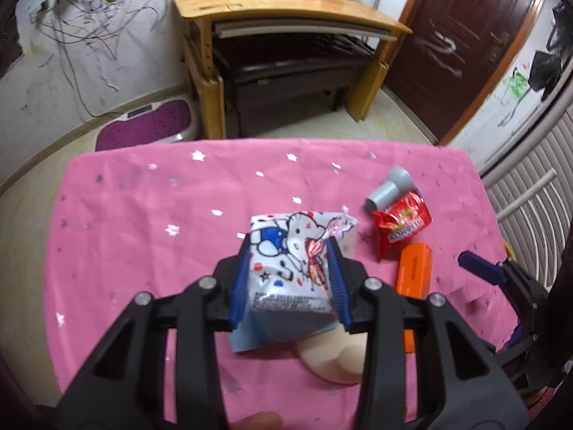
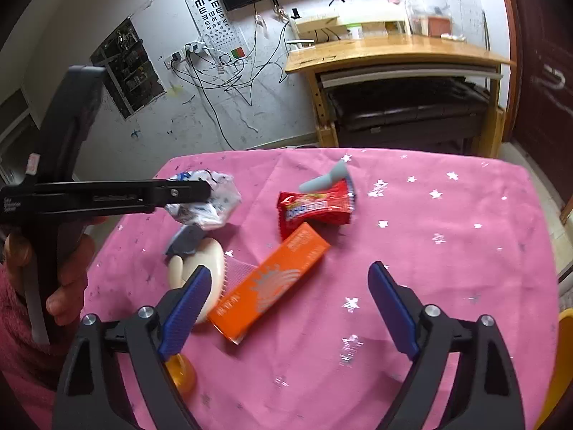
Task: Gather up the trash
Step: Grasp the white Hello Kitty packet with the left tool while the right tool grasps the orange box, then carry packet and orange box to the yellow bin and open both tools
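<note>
My left gripper (image 1: 288, 251) is shut on a white cartoon-printed wrapper (image 1: 290, 251) and holds it above the pink tablecloth (image 1: 143, 222). The right wrist view shows the same wrapper (image 2: 211, 200) lifted in that gripper (image 2: 206, 191). A red snack packet (image 2: 315, 208) and an orange box (image 2: 272, 283) lie on the cloth. My right gripper (image 2: 288, 276) is open and empty, its left finger over a cream comb (image 2: 200, 261), the orange box between and ahead of its fingers. The red packet (image 1: 401, 224) and orange box (image 1: 415, 268) also show right of the left gripper.
A grey plastic funnel piece (image 2: 326, 179) lies behind the red packet. An orange round thing (image 2: 181, 372) sits under my right gripper's left finger. A wooden desk (image 2: 394, 53) stands beyond the table. A white radiator (image 1: 530, 193) stands to the right.
</note>
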`<action>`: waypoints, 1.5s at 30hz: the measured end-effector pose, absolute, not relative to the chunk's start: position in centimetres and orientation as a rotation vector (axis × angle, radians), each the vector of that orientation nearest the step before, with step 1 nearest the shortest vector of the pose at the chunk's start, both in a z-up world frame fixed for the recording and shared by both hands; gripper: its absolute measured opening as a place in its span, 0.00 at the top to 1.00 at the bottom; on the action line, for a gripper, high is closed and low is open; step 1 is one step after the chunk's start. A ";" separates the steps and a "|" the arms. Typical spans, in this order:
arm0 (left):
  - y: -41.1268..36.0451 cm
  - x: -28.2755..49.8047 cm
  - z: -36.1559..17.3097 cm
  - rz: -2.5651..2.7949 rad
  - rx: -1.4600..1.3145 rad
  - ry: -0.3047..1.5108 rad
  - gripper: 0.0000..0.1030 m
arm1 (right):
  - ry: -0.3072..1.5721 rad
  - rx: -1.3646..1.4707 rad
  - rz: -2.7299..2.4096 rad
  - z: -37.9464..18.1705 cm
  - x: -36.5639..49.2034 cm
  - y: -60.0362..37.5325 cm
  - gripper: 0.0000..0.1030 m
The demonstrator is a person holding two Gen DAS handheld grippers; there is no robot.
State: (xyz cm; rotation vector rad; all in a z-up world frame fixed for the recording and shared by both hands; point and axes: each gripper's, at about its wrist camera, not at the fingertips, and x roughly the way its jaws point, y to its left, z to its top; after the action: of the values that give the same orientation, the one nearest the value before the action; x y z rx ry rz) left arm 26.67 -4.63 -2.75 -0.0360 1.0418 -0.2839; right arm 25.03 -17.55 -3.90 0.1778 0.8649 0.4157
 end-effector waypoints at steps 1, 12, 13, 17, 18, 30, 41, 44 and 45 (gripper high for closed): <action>-4.2 26.5 -2.6 -0.283 -0.045 1.037 0.64 | 0.875 0.188 0.418 -4.0 25.3 -17.3 0.18; -2.3 25.2 -1.9 -0.279 -0.063 1.007 0.64 | 0.939 0.221 0.365 -5.1 27.5 -15.5 0.49; -2.2 25.2 -1.9 -0.279 -0.063 1.006 0.64 | 0.941 0.219 0.362 -5.2 27.7 -15.4 0.59; -1.8 24.8 -1.7 -0.279 -0.066 0.994 0.64 | 0.932 0.219 0.378 -5.3 27.6 -15.1 0.75; -1.7 24.8 -1.7 -0.280 -0.068 0.993 0.64 | 0.932 0.219 0.383 -5.4 27.6 -15.1 0.77; -1.9 23.9 -0.8 -0.273 -0.064 0.977 0.64 | 0.850 0.203 0.398 -3.8 25.5 -15.4 0.84; -5.8 22.6 1.2 -0.293 0.008 0.948 0.64 | 0.764 0.254 0.381 -1.9 22.8 -19.6 0.84; -7.8 22.3 1.6 -0.308 0.032 0.946 0.64 | 0.731 0.286 0.364 -1.6 21.7 -21.9 0.84; -8.5 22.3 1.7 -0.314 0.040 0.946 0.64 | 0.721 0.295 0.356 -1.5 21.2 -22.8 0.84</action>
State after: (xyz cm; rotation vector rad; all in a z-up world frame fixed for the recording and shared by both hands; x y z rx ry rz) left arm 22.28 -8.47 1.68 0.0399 0.9464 -0.3141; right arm 21.24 -22.80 -1.48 0.2947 0.7207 0.3558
